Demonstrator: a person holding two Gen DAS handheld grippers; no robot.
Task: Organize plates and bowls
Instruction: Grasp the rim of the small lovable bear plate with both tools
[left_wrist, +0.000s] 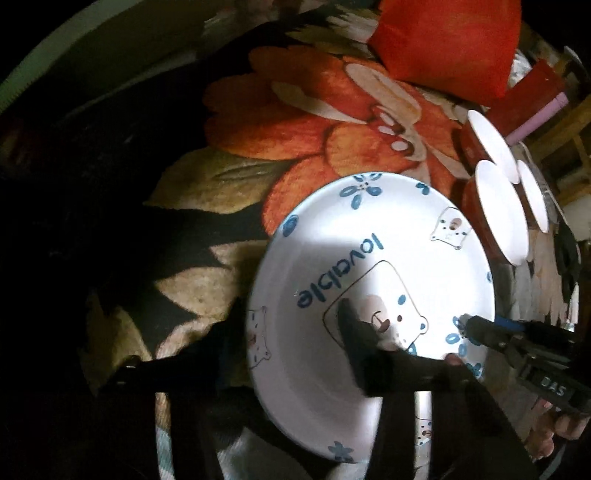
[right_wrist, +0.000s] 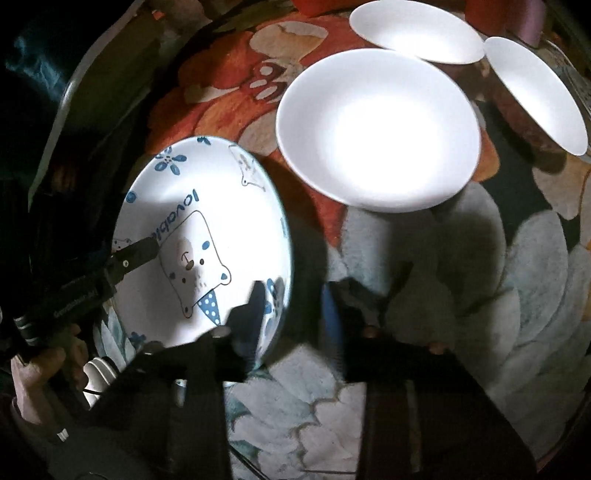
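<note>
My left gripper (left_wrist: 291, 343) and right gripper (right_wrist: 291, 310) are both clamped on the rim of the bear plate (left_wrist: 369, 295), held tilted above the floral blanket (left_wrist: 295, 122). Beyond the plate, three white bowls (right_wrist: 376, 129) sit close together but unstacked, so I judge most sorting remains.

A home, by the look of it — a thick pile rug (left_wrist: 332, 122) with big orange flowers serves as the work surface. Beyond its far edge lie a red cloth bundle (left_wrist: 447, 40) and wooden furniture (left_wrist: 572, 140) — household clutter, dimly lit.
</note>
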